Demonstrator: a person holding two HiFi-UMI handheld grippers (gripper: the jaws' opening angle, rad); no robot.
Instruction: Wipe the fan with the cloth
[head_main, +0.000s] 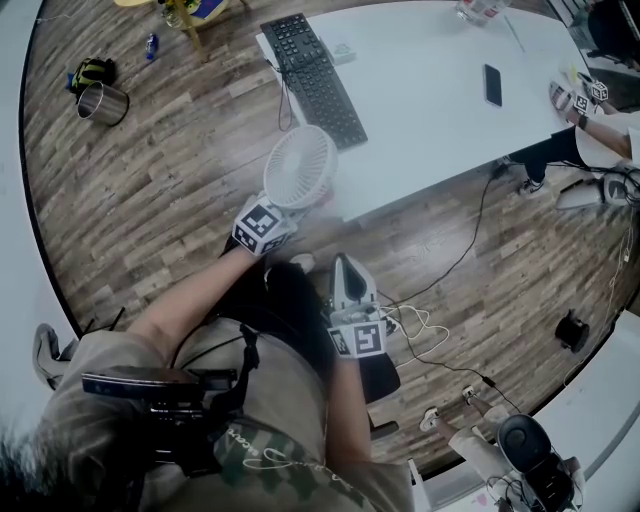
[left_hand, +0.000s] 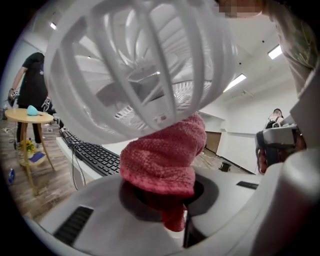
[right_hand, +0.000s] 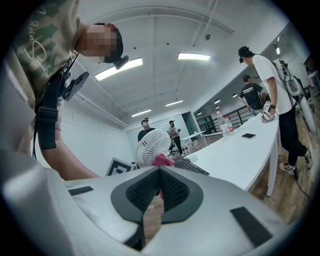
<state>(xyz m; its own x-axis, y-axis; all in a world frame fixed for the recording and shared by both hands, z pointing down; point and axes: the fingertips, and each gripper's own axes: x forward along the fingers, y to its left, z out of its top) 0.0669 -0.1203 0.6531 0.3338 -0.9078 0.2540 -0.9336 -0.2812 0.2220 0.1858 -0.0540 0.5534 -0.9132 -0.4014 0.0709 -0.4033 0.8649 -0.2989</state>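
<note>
White table (head_main: 440, 90) biggest, black keyboard (head_main: 313, 75) lying on it. Fan (head_main: 300, 166) sat at table's near edge, just past keyboard's end. Right gripper (right_hand: 160, 175) hung well apart from fan, jaws shut together, nothing between. Left gripper (head_main: 283, 212) clamped narrow on red cloth (left_hand: 165, 155), cloth touching grille's lower rim. Risk, by my reading: nothing braced fan, so hard wipe could tip it off edge. Knit could snag in slats.

Head view looks steeply down on the fan (head_main: 300, 165) at the table's (head_main: 430, 100) near edge; left gripper view sits close beneath it, right gripper view farther back.
</note>
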